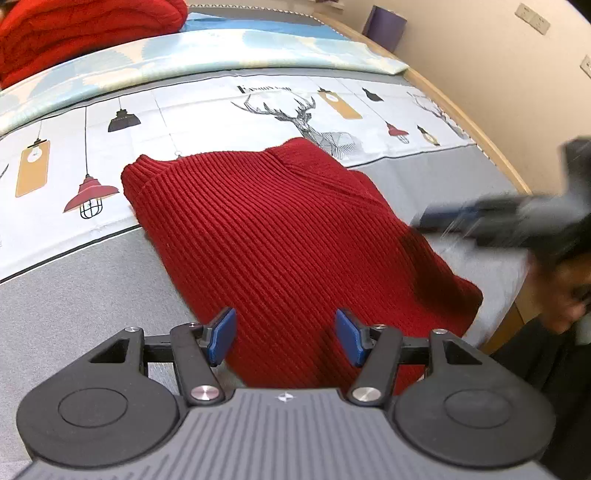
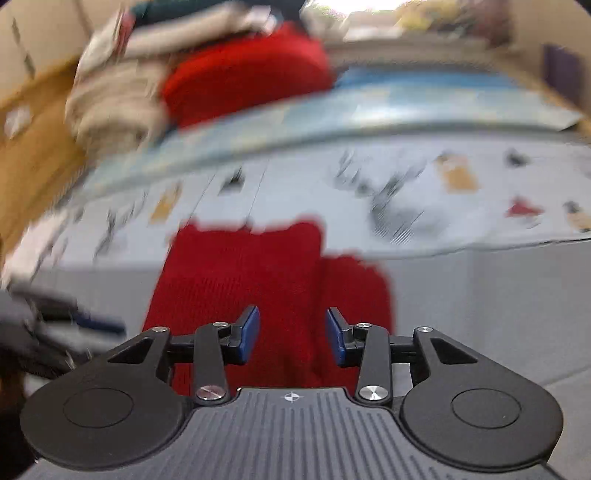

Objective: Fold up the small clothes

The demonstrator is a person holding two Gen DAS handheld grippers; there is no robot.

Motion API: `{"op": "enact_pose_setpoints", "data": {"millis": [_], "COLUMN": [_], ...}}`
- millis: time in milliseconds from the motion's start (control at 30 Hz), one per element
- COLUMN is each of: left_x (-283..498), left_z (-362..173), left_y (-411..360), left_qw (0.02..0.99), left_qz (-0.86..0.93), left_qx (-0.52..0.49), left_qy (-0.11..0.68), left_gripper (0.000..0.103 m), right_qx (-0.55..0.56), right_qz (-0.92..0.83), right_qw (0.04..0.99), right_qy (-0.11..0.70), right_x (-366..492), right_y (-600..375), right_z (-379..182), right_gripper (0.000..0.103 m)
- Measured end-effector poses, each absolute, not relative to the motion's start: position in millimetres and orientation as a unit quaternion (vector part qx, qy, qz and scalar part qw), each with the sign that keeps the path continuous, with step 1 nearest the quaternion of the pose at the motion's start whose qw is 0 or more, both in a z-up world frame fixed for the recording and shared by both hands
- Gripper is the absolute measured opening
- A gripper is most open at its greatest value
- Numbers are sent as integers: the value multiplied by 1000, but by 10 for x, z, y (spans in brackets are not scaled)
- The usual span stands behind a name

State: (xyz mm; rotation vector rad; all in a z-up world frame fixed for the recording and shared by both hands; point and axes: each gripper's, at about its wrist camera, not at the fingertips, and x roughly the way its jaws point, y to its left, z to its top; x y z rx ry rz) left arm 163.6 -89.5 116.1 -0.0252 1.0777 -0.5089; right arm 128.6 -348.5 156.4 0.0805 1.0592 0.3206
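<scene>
Fingers [image 1: 224,334] of left gripper [image 1: 284,338] spread wide apart, blue pads facing each other, nothing between them; red ribbed sweater [image 1: 280,236] visible through the gap, just beyond and below the tips, contact not discernible. Right gripper [image 2: 291,338] likewise parted, pads empty, same sweater [image 2: 255,280] directly ahead under the tips; right wrist view heavily motion-blurred, so fine detail not readable there. Right gripper also seen from left wrist view as a blurred dark shape with a blue pad [image 1: 491,218] at the sweater's right edge, hovering over or just beside it; touching or not, cannot tell. Left gripper in turn a blurred streak at the left margin of the right wrist view [image 2: 70,325]. Surface: bed with grey cover [image 1: 85,288], a printed white band [image 1: 207,110] across it carrying hanging lamps, tags and a line-drawn stag [image 1: 306,122]. Pale blue and white folded bedding [image 1: 229,51] beyond the band. Red bundle [image 1: 85,33] at far left on the bed; in the right wrist view the same bundle next to a beige heap [image 2: 110,107], blurred. Wooden bed edge [image 1: 461,110] curving along the right, cream wall [image 1: 480,48] behind with sockets, a purple object [image 1: 384,26] near the wall. Sweater lying flat on the grey cover, folded narrow, top edge reaching onto the printed band, near edge closest to the left gripper.
</scene>
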Motion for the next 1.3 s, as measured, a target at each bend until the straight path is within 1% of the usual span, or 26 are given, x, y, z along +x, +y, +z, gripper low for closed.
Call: {"op": "enact_pose_setpoints", "data": {"millis": [33,100,167,333,367,400,433,467,500,567,600,733,833,933,1000,1033,1100,1233,1267,1300], "left_x": [1623,1664,1652,1728,1753,1777,1801,1819,1839,1867,1884,1934,1960,1999,2033,2047,2084,2149,2172,2184], "left_z": [1177,1152,1137,1013,949,882,826,791,784,795,811,865,857,782,724,697,638,535,522,516], "left_y": [-899,-900,-918,-951,-962,-961,-956,-955,-950,-918,-896,-808,-725,-634,-579,-570,-573,-614,-634,-647], "left_qw": [827,826,824,816,809,802,795,789,787,789,791,798,794,783,773,769,755,736,737,738], "left_qz": [-239,-237,-237,-231,-223,-216,-208,-202,-198,-198,-197,-184,-170,-143,-134,-130,-130,-137,-135,-133], "left_qx": [-12,-8,2,13,15,12,8,5,0,-21,-34,-67,-96,-128,-156,-168,-194,-232,-230,-228], "left_qy": [508,512,515,529,543,556,570,580,584,581,578,569,576,592,600,603,613,622,622,621], "left_gripper": [65,65,65,65,68,76,81,85,86,86,86,86,90,91,96,97,98,98,98,98], "right_qx": [5,-5,10,46,58,74,92,110,129,159,174,193,200,189,190,197,213,206,210,220], "right_qz": [143,141,135,147,148,149,148,147,141,123,114,80,76,58,35,29,26,27,29,38], "right_qw": [836,820,817,815,815,815,814,813,814,819,821,828,822,802,782,774,763,753,750,748], "right_qy": [530,555,561,558,557,555,554,552,549,538,532,521,528,564,593,602,610,624,626,626], "right_x": [1319,1319,1371,1350,1363,1382,1391,1404,1405,1406,1410,1418,1385,1360,1363,1365,1374,1422,1435,1448], "right_y": [-3421,-3413,-3450,-3558,-3584,-3629,-3682,-3740,-3811,-3959,-4032,-4218,-4273,-4304,-4326,-4337,-4333,-4258,-4242,-4224], "right_z": [1375,1117,1088,1142,1156,1155,1165,1159,1170,1187,1193,1189,1158,1028,902,852,781,677,664,658], "right_gripper": [41,58,63,63,63,64,64,65,71,78,78,78,78,78,78,78,78,77,73,59]}}
